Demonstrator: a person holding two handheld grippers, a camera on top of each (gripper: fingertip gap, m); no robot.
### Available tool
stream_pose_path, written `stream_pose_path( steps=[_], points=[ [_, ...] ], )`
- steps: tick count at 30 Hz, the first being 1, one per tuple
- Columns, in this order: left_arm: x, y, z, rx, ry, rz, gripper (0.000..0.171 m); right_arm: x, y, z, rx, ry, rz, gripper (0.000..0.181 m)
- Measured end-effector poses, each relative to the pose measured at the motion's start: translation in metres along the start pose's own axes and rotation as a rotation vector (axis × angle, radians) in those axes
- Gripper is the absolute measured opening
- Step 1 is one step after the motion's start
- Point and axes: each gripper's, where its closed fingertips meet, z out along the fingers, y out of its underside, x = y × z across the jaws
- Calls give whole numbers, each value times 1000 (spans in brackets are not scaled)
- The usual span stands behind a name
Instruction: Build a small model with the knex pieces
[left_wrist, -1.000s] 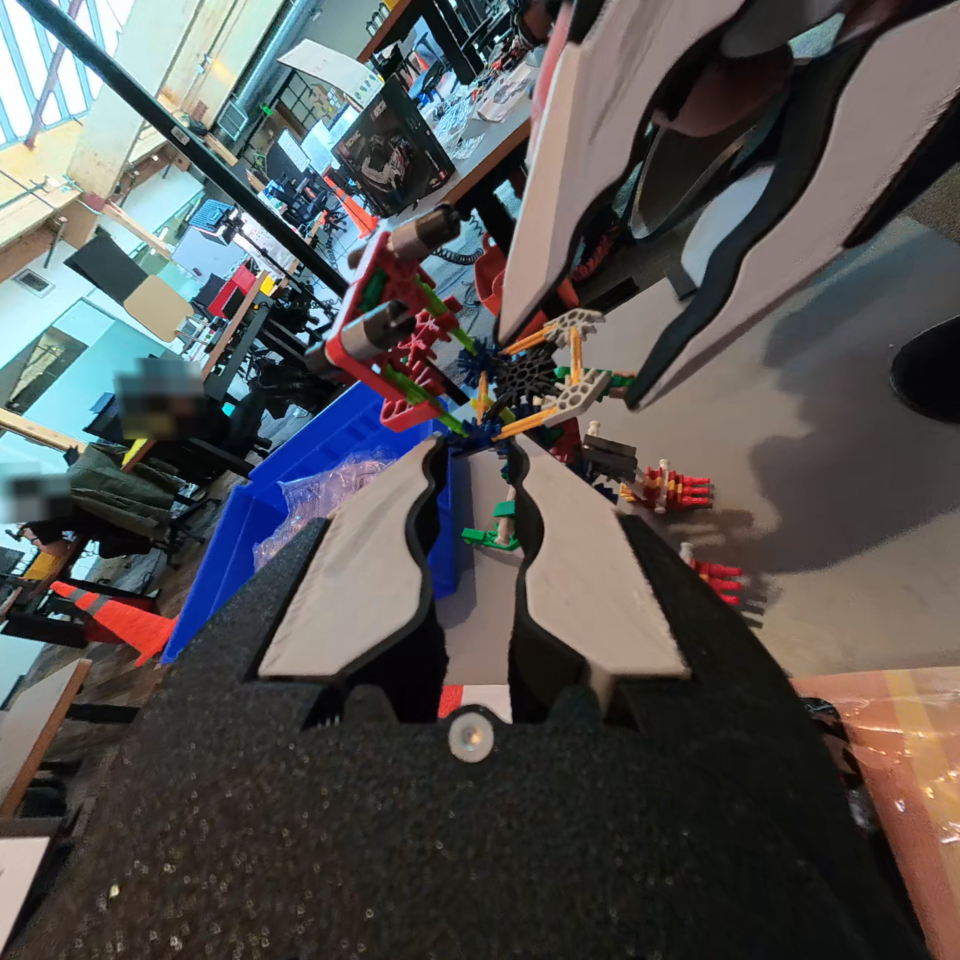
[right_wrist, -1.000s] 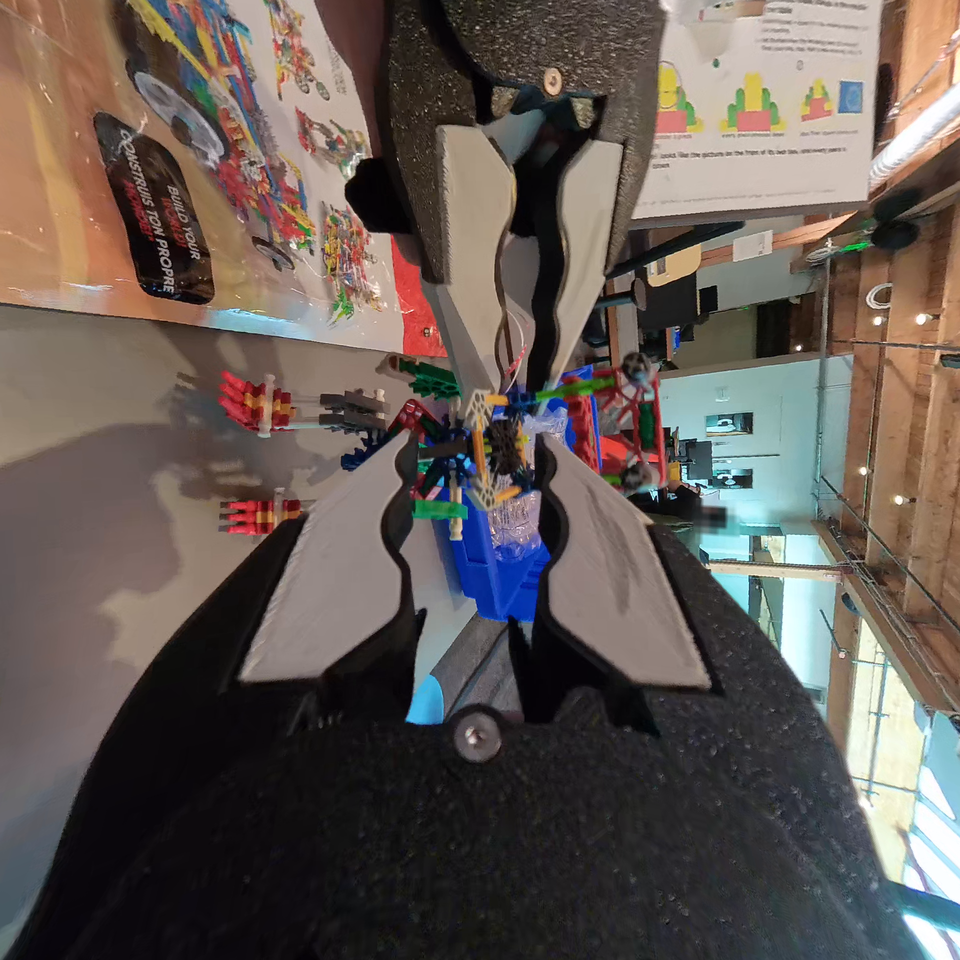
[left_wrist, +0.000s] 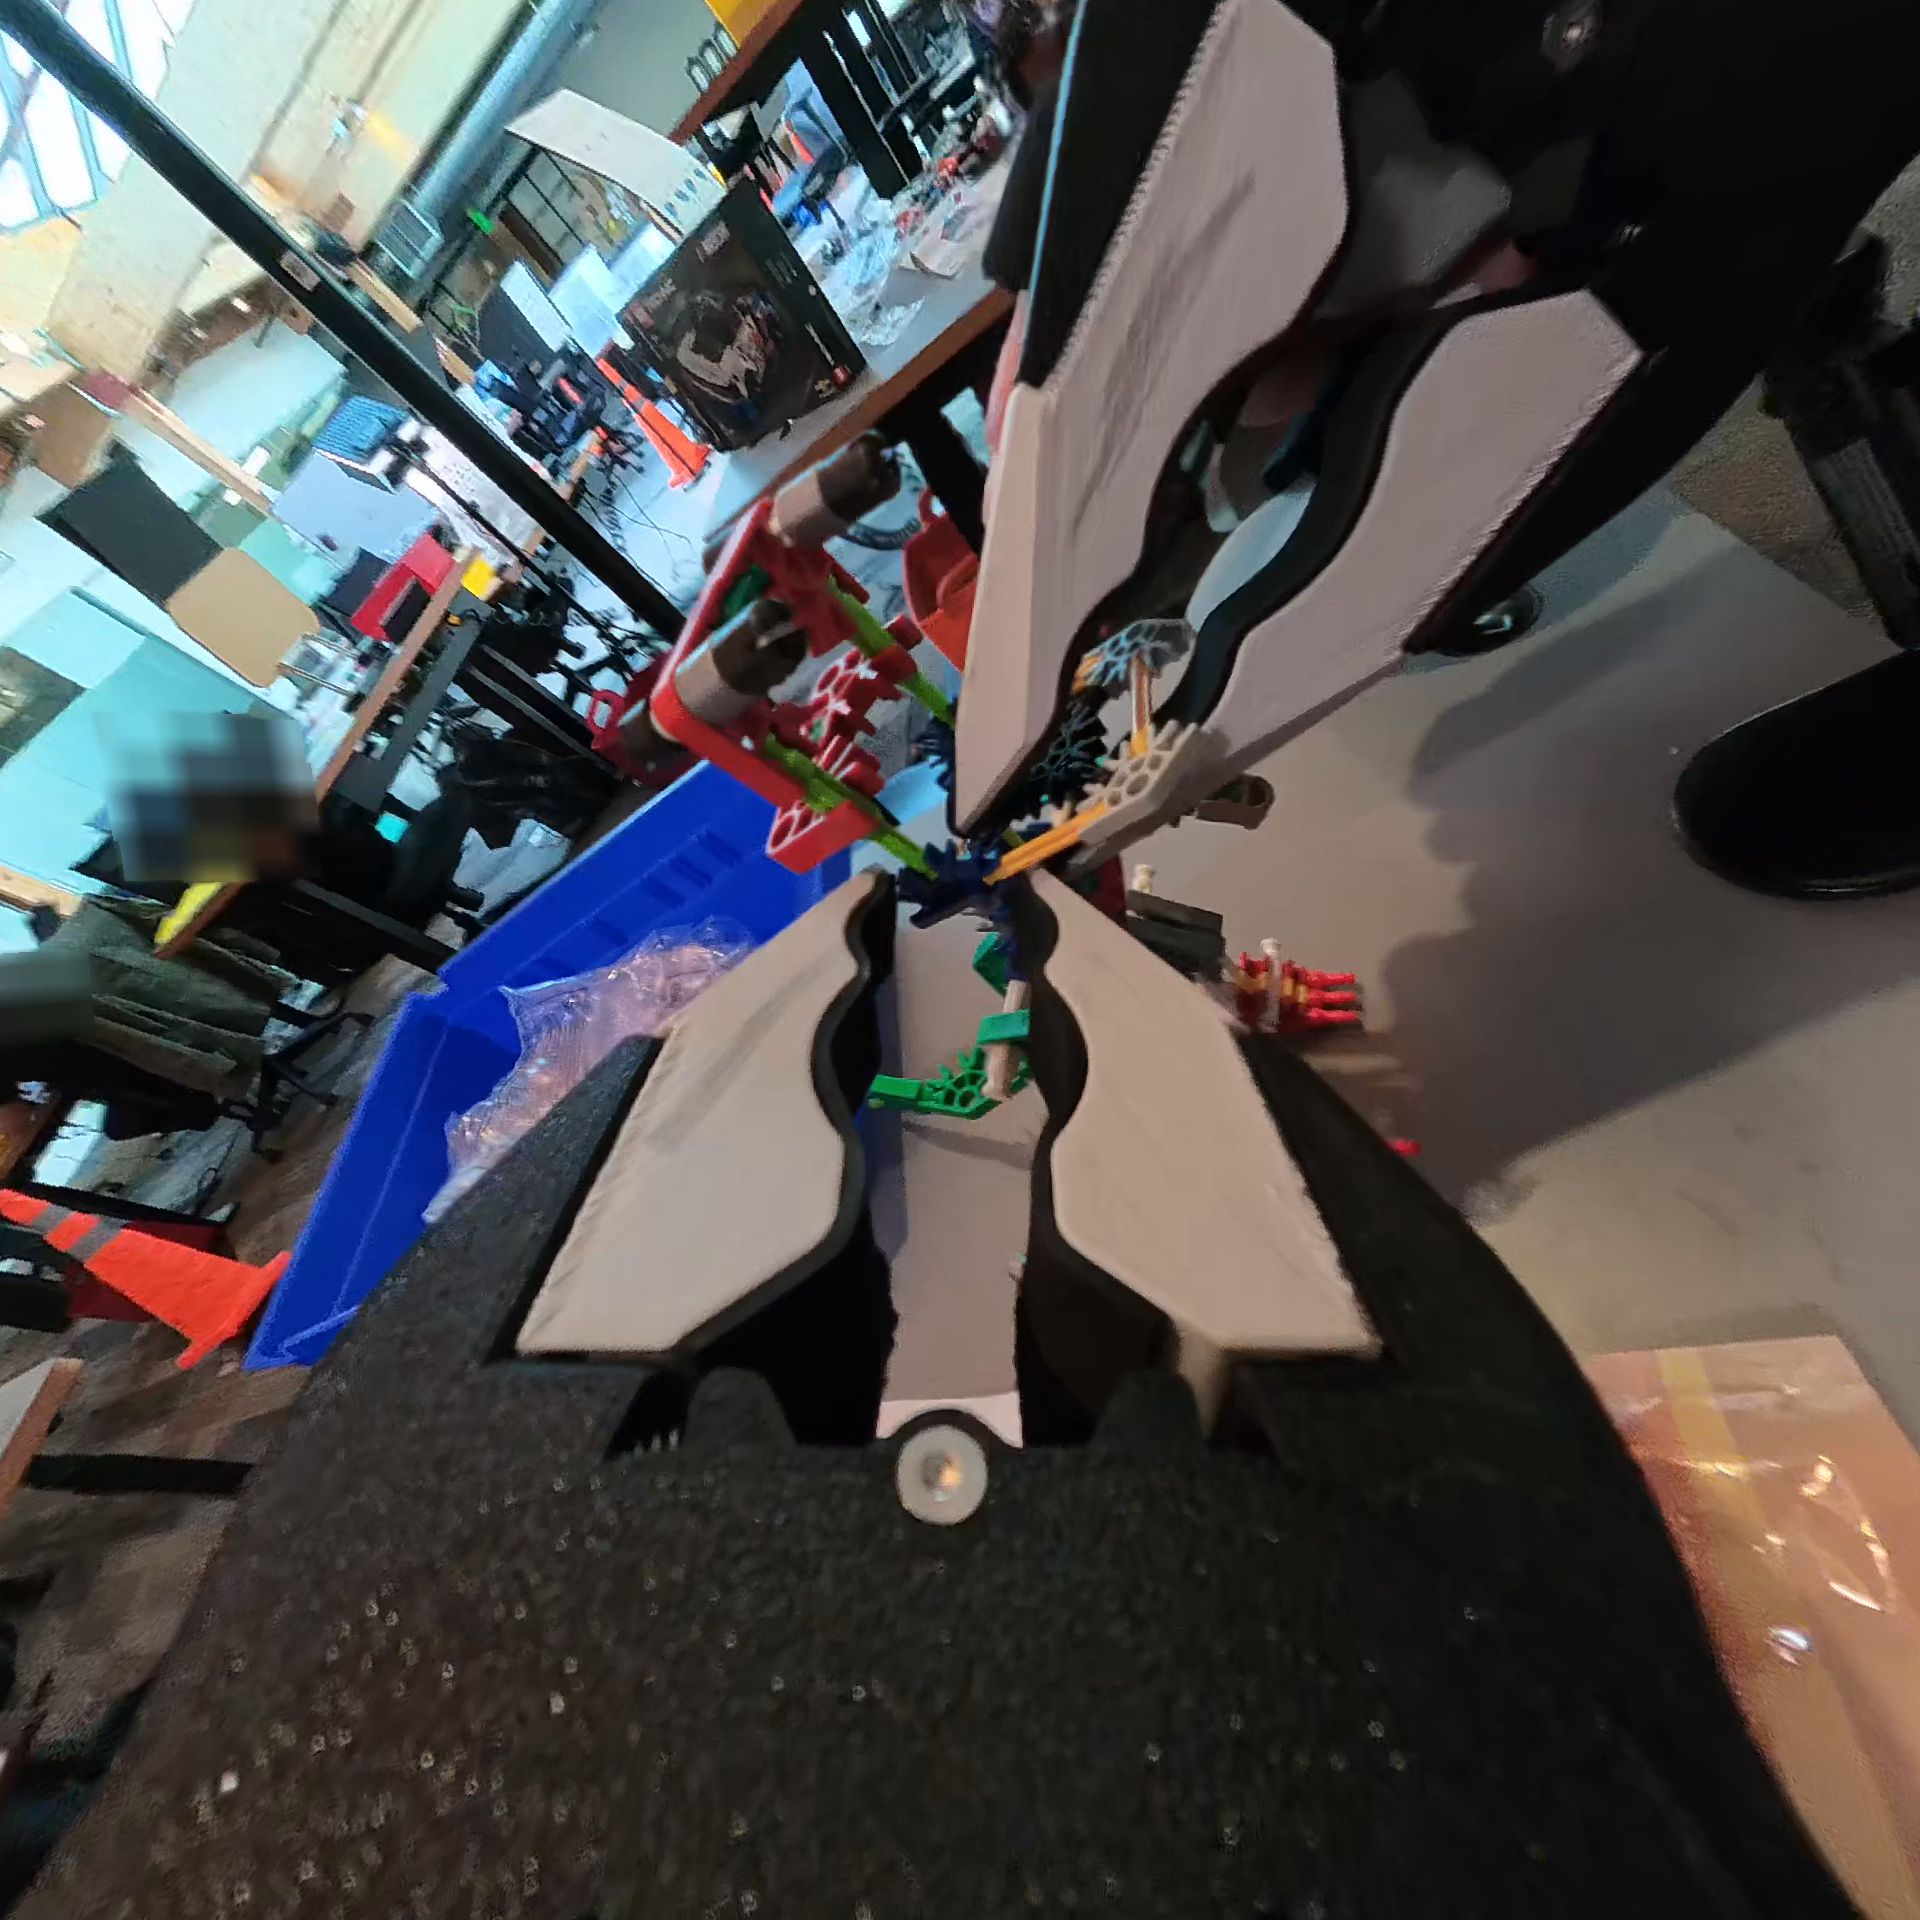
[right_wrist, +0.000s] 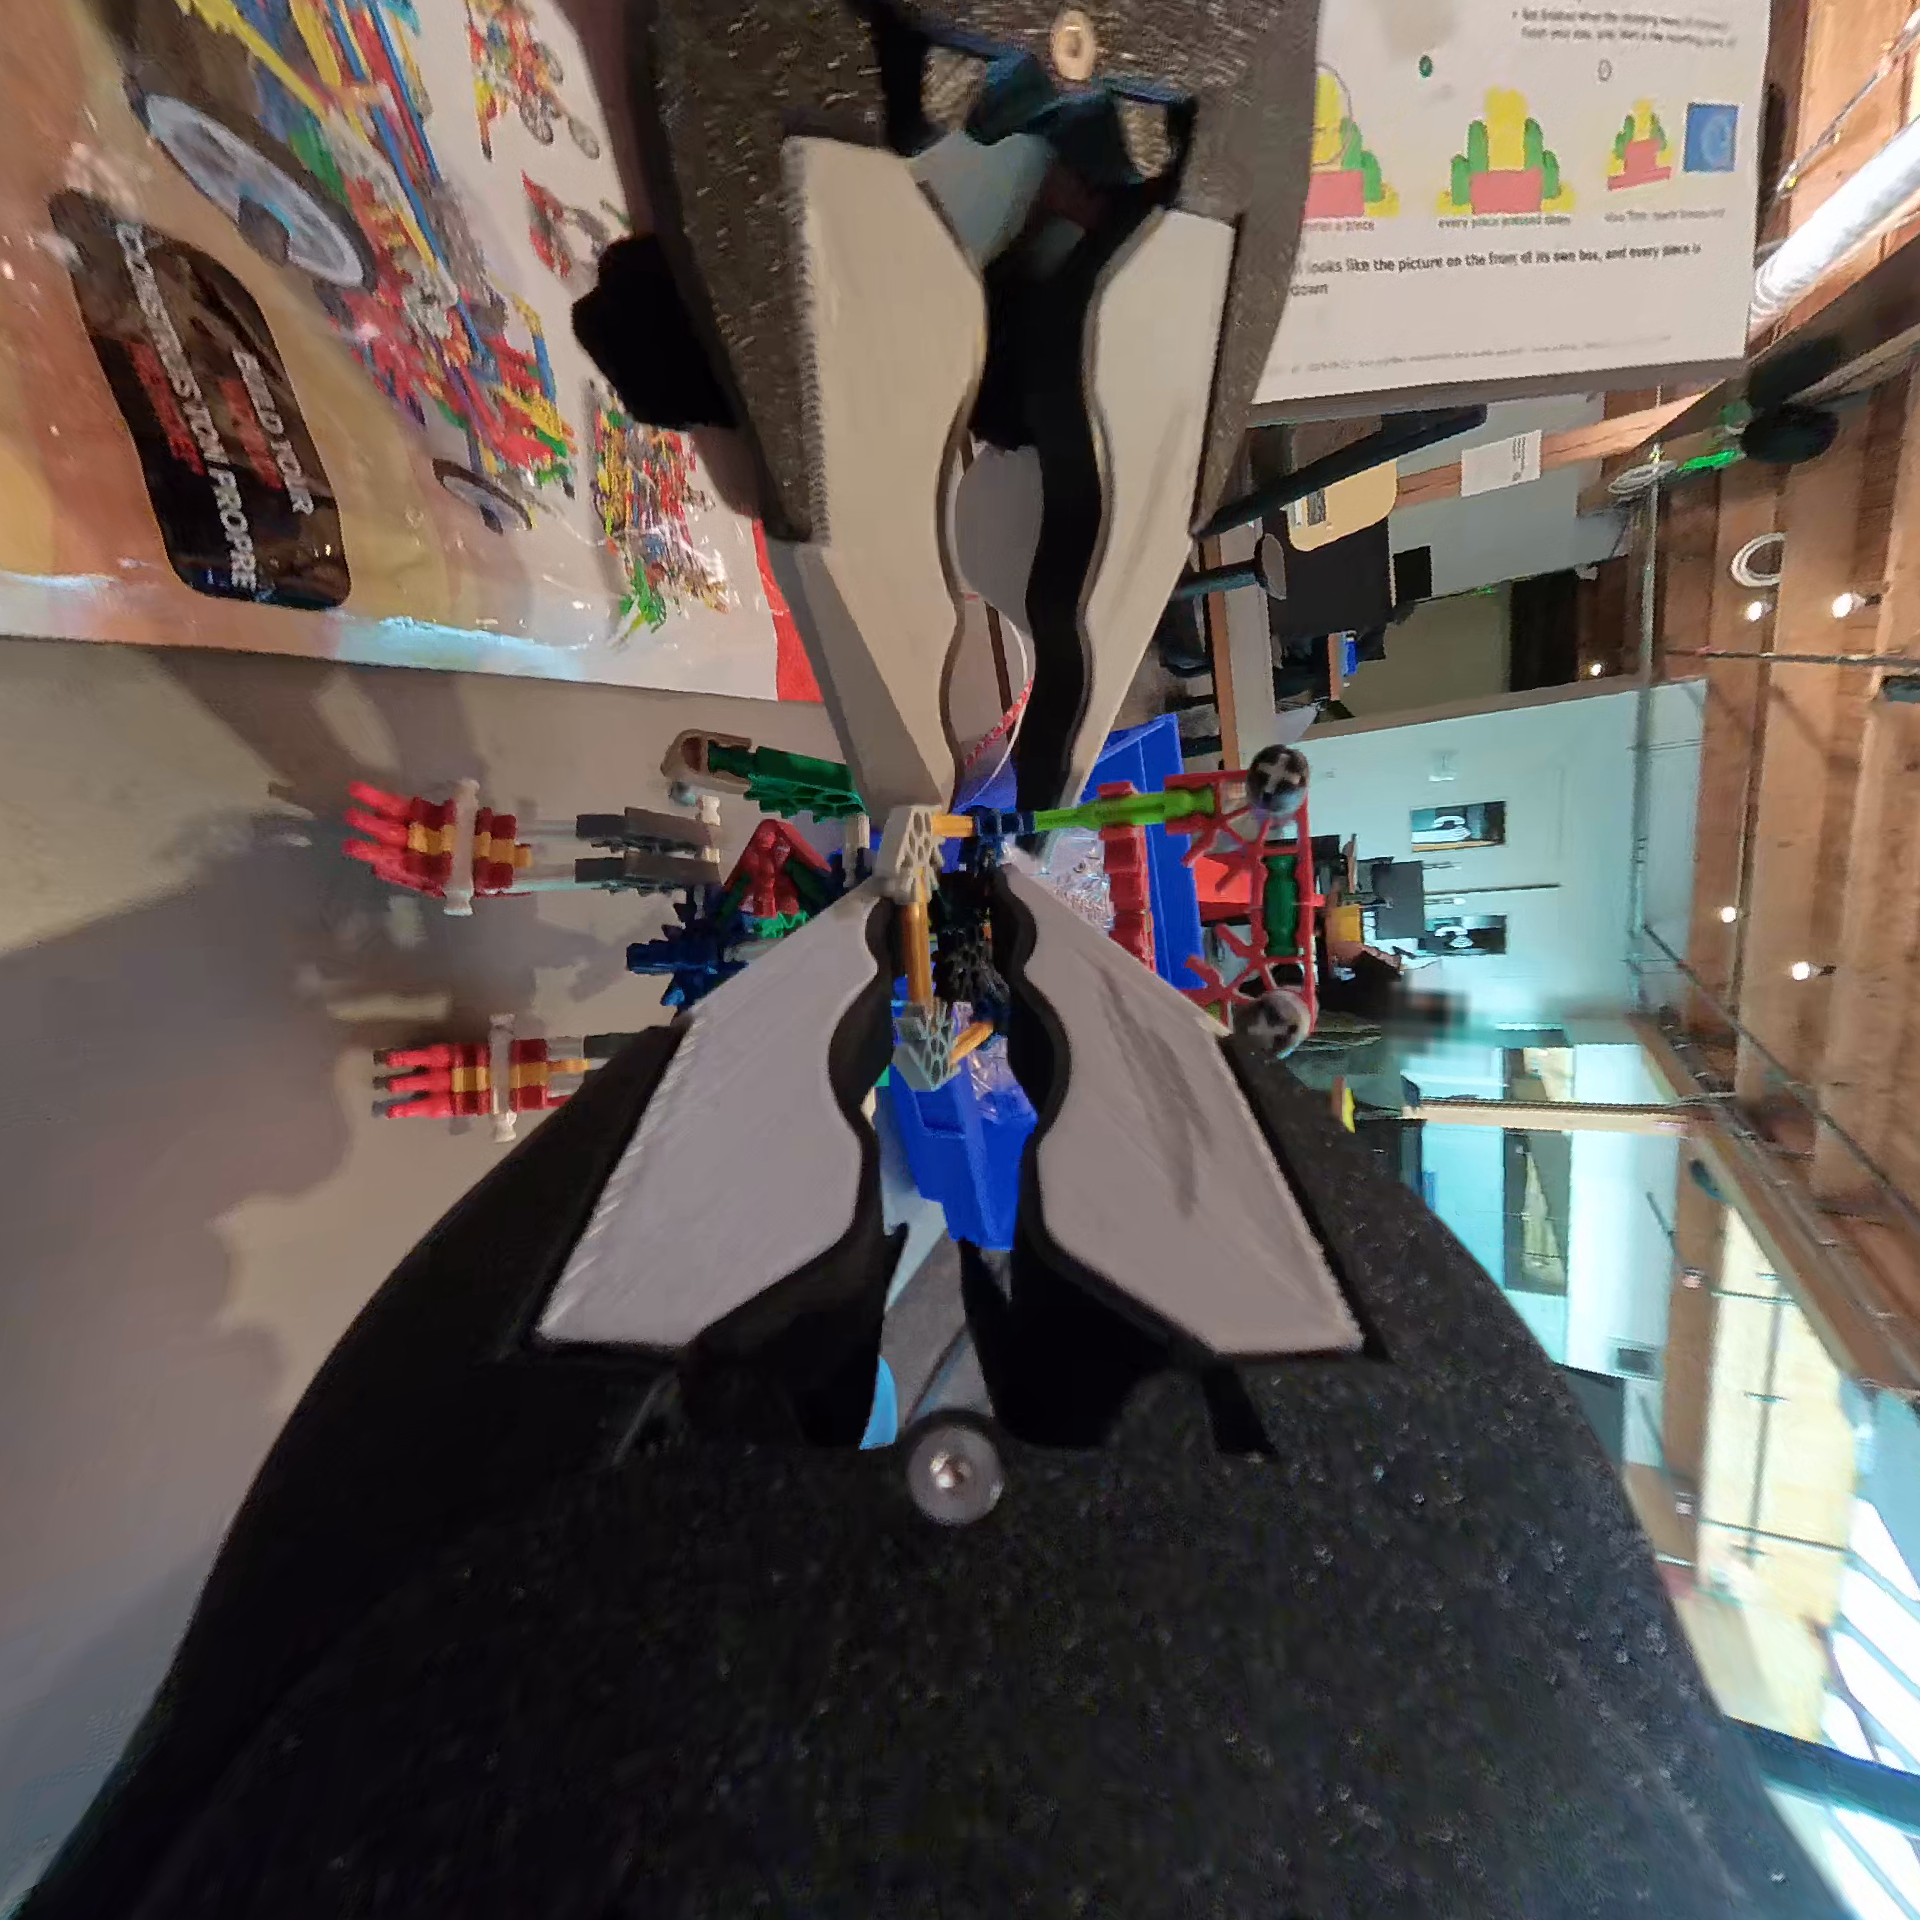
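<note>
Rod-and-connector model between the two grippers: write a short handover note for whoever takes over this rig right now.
Left gripper: shut on the model at its blue connector end.
Right gripper: shut on the model around its black hub.
The model hangs between both grippers, above the grey table.
Two red-and-yellow assemblies lie loose on the table; a blue bin holding clear bags sits beyond.

Rod-and-connector model (left_wrist: 1081, 769) betw both tongs, above table (left_wrist: 1558, 935); bin (left_wrist: 582, 987) left; loose pcs (left_wrist: 1299, 992) right.

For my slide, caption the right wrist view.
Two grippers meet on a rod-and-connector toy over a grey table.
</note>
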Motion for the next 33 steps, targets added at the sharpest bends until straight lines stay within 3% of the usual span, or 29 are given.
stream_pose_path(
  steps=[3, 10, 24, 33],
  points=[
    [-11, -1, -1, 32, -100, 42, 36, 2, 0, 0, 27, 0, 62, 11],
    [-11, 1, 2, 46, -161, 67, 27, 4, 1, -2, 50, 1, 90, 8],
    [-12, -4, 2, 92, -283, 123, 35, 3, 5, -3, 16, -13, 46, 8],
    [-10, -6, 5, 122, -338, 110, 32, 3, 8, -5, 18, -19, 56, 6]
  ],
)
